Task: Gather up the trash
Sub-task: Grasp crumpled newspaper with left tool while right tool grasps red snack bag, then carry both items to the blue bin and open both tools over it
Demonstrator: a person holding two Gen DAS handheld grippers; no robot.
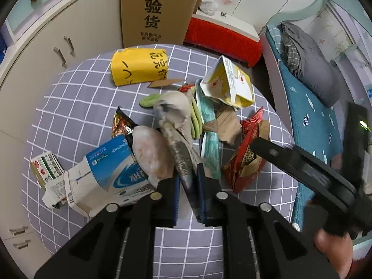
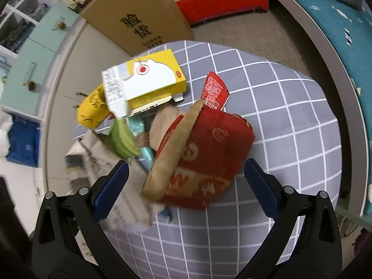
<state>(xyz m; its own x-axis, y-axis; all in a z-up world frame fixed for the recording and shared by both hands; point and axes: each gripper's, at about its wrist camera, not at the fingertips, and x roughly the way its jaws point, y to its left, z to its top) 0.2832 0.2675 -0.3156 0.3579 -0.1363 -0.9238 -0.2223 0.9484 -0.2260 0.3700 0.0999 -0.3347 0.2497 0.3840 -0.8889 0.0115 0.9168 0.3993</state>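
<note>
A pile of trash lies on a grey checked tablecloth (image 1: 76, 107). My left gripper (image 1: 188, 186) is shut on a crumpled grey printed paper (image 1: 179, 144) and holds it above the pile. Around it are a blue and white carton (image 1: 109, 172), a yellow paper bag (image 1: 138, 66), a yellow and white box (image 1: 229, 83) and a red snack bag (image 1: 244, 160). My right gripper (image 2: 183, 183) is open, its jaws on either side of the red snack bag (image 2: 209, 153). The yellow and white box (image 2: 146, 81) lies beyond it.
A tall cardboard box (image 1: 158, 9) and a red stool (image 1: 223, 37) stand behind the table. Cream cabinets (image 1: 46, 46) are at the left, a bed with a teal cover (image 1: 309, 116) at the right. A small green-striped box (image 1: 46, 167) lies near the table's left edge.
</note>
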